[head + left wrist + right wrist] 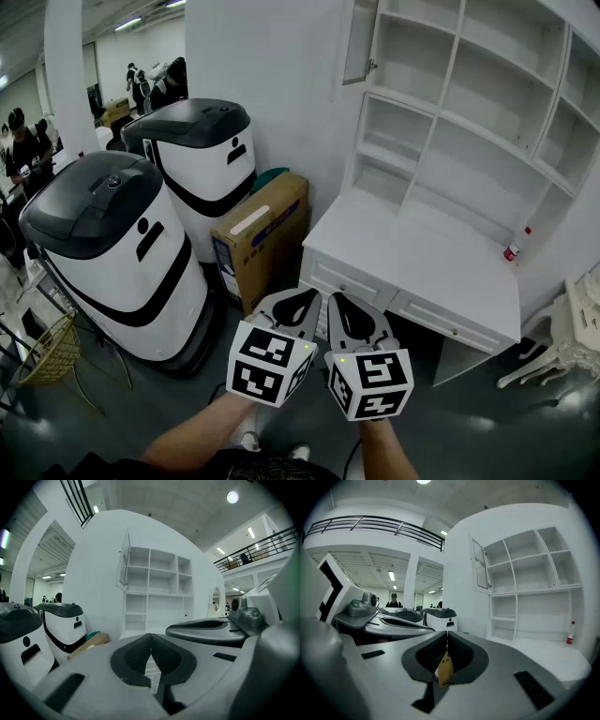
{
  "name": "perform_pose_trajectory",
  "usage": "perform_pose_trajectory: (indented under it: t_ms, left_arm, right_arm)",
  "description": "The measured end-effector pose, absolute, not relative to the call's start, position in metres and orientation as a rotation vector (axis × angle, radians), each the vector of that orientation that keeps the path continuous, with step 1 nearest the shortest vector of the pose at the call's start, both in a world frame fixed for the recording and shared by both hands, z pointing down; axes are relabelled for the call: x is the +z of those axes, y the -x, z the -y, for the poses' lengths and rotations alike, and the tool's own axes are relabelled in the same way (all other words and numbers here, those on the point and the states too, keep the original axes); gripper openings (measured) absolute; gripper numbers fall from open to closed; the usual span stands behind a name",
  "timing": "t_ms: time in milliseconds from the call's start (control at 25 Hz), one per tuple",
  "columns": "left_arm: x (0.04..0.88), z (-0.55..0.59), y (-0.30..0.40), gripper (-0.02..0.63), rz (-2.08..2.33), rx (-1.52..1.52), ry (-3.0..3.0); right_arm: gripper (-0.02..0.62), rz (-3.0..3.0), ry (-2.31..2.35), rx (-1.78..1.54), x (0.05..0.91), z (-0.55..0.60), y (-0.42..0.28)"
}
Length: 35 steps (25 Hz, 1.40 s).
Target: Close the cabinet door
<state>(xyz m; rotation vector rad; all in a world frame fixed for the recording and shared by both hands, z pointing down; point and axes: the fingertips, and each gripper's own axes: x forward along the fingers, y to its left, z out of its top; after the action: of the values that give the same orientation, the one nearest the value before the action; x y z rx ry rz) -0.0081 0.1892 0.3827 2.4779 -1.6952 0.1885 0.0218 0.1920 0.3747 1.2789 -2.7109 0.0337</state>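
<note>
Both shut: left tongs (151,637), right tongs (447,635); framed white cabinet door (360,42) open.

A plain white wall (272,75) rose over a dark grey floor (469,422), with a round white column (66,75) at the left and strip lights (128,23) on the ceiling behind it. Against the wall stood a white shelf unit (469,94) with open compartments above a white surface (422,253) with drawers, and an ornate white chair (572,328) near its right end. Left of it were a cardboard box (267,234) and two white-and-black machines, one nearer (122,253) and one farther (202,159), and a black-railed balcony (375,527) ran high across the hall.
</note>
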Motion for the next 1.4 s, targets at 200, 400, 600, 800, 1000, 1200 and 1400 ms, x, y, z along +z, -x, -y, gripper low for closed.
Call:
perform_pose_trajectory:
  t_ms: [200, 400, 600, 800, 1000, 1200, 1400]
  left_arm:
    - [0.386, -0.183, -0.004, 0.012, 1.713, 0.203, -2.462]
    - [0.388, -0.175, -0.014, 0.014, 1.738, 0.201, -2.439]
    - [0.385, -0.168, -0.019, 0.014, 1.765, 0.189, -2.427]
    - [0.385, -0.157, -0.019, 0.014, 1.78, 0.189, -2.414]
    - [0.383, -0.139, -0.01, 0.014, 1.778, 0.189, -2.422]
    - [0.38, -0.106, 0.004, 0.014, 1.752, 0.181, -2.451]
    - [0.374, -0.066, 0.023, 0.014, 1.725, 0.173, -2.481]
  right_arm:
    - [0.021, 2.732, -1.266, 0.065, 0.376, -0.186, -0.034]
    - [0.021, 2.738, -1.216, 0.064, 0.378, -0.179, -0.043]
    - [0.021, 2.751, -1.183, 0.056, 0.38, -0.173, -0.049]
    - [0.021, 2.761, -1.171, 0.063, 0.381, -0.161, -0.052]
    - [0.021, 2.762, -1.165, 0.062, 0.381, -0.142, -0.044]
    - [0.021, 2.75, -1.194, 0.046, 0.38, -0.111, -0.029]
    - [0.022, 2.739, -1.222, 0.028, 0.373, -0.073, -0.009]
